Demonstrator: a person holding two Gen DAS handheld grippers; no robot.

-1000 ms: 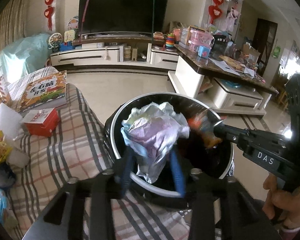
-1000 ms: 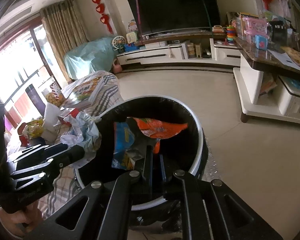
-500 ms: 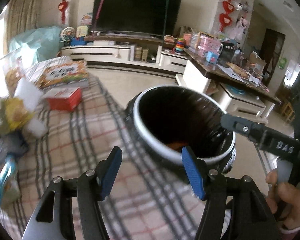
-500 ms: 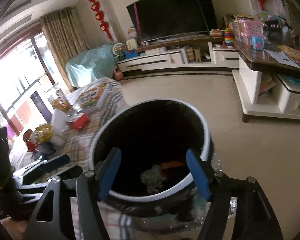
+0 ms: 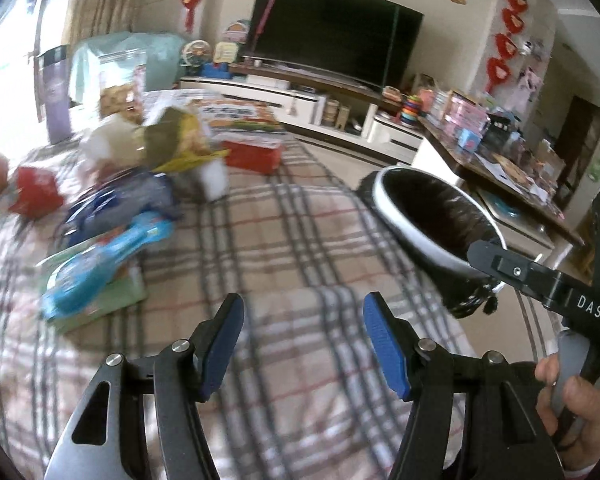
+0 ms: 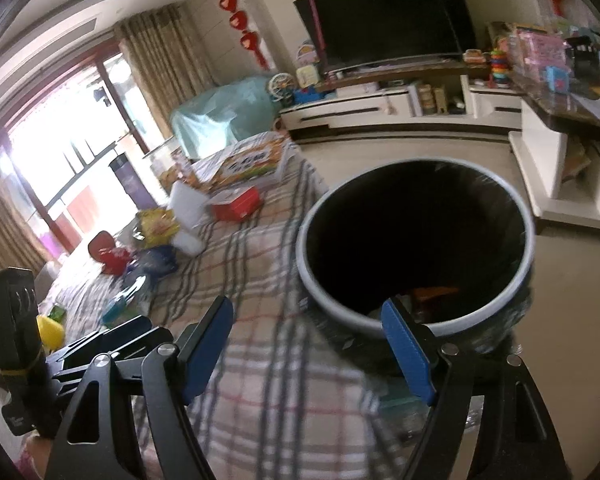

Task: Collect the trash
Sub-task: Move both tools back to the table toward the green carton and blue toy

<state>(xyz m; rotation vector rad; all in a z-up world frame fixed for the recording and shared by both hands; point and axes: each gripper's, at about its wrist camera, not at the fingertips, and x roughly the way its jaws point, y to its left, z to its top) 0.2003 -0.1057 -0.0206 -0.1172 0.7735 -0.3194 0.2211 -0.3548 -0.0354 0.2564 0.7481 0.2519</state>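
A second earlier both claws had been over the trash bin [image 6: 416,248], each pinching a piece of rubbish; by this moment both pieces had gone in and I had swung the left claw [image 5: 304,344] away from the bin toward the clutter. Its jaws stood wide with nothing between them, above the checked cloth [image 5: 268,240]. The right claw [image 6: 308,344] was also spread wide and empty, its right finger overlapping the near rim of the bin. An orange scrap [image 6: 436,292] showed low inside the bin.

I judged the drop finished and the next pick in hand. The remaining trash lay well to the left of the bin on the cloth: a blue wrapper [image 5: 100,264], a dark blue bag [image 5: 132,200] beyond it, and a yellow-green packet [image 5: 180,140] farther from the bin. Motion blur kept me from telling them apart cleanly. The next move called for carrying the left claw down over the blue wrapper, the nearest piece, jaws straddling it before closing.
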